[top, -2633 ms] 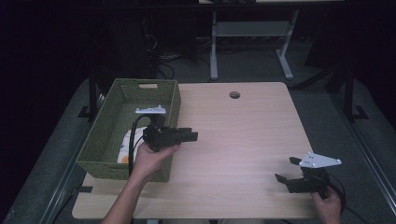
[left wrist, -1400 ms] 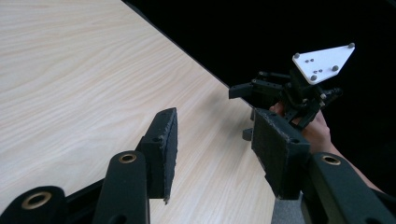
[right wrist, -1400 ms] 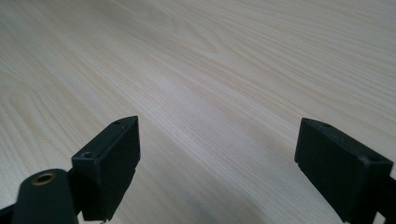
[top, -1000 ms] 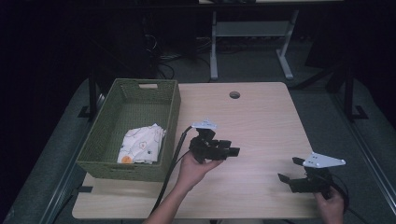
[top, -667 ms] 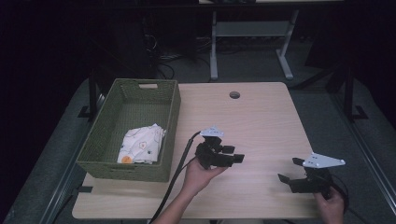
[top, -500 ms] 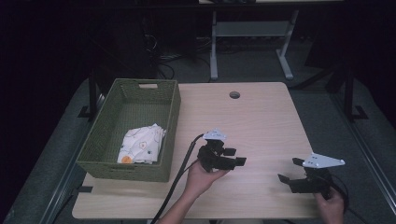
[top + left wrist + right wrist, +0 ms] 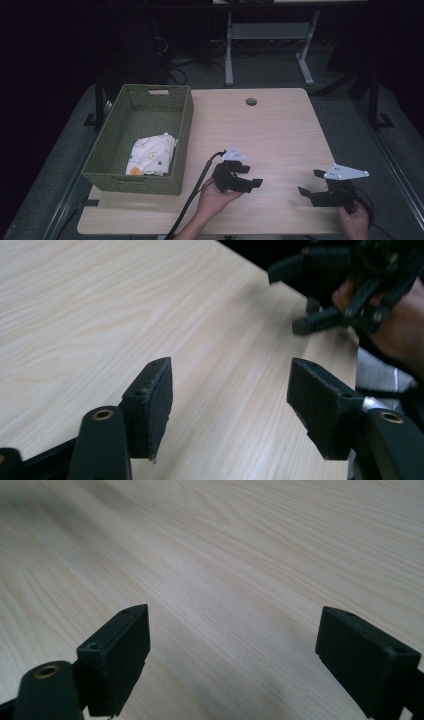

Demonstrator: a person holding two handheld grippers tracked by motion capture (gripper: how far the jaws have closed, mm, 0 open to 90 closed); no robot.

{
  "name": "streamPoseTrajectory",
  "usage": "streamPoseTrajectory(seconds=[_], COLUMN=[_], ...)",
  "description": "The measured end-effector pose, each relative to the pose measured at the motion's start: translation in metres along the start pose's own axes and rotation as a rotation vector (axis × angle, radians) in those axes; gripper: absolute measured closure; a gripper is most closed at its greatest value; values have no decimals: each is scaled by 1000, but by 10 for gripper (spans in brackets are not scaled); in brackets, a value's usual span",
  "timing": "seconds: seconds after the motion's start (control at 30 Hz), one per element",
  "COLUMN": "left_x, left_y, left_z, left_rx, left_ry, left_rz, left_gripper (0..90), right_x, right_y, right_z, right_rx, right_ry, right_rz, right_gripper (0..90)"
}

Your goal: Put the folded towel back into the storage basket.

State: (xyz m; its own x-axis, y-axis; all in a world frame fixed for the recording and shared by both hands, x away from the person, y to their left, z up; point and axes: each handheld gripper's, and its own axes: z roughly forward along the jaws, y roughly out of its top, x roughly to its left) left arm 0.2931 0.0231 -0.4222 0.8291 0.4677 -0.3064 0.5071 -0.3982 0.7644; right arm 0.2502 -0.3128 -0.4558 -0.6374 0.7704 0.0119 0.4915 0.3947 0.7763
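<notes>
Inspection of the wooden table point(image 7: 280, 125) finds the left gripper point(image 7: 246, 181) low over the front middle of the top, held in the person's left hand point(image 7: 212, 197). Its jaws have just been opening and stand wide apart; the left gripper view shows bare wood grain between the two pads point(image 7: 150, 405) and nothing touching either one. The right gripper point(image 7: 314, 184) sits near the front right corner of the table, also gaping wide, with only plain tabletop between its pads in the right gripper view. The two grippers are well apart and point roughly toward each other. The white patterned cloth point(image 7: 150, 155) lies crumpled inside the green woven basket point(image 7: 150, 92), in the near half of it, close against the right-hand wall. The basket stands on the left part of the table. The cloth is therefore clear of both sets of fingers: the left gripper is outside the basket, to its right, and the basket wall stands between cloth and pads.
</notes>
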Motion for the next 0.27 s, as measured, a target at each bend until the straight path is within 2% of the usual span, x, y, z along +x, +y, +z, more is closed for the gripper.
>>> streamPoseTrajectory(seconds=[0.17, 0.27], left_x=[-2, -3], left_y=[-7, -9], left_z=[-1, -1], left_rx=[9, 19], left_ry=[12, 39], left_rz=[17, 38], left_gripper=[324, 320], right_x=[-1, -1], right_y=[0, 0], right_z=[1, 1], right_rx=[2, 3], right_ry=[-3, -3], right_rz=[-1, -2], right_gripper=[138, 138])
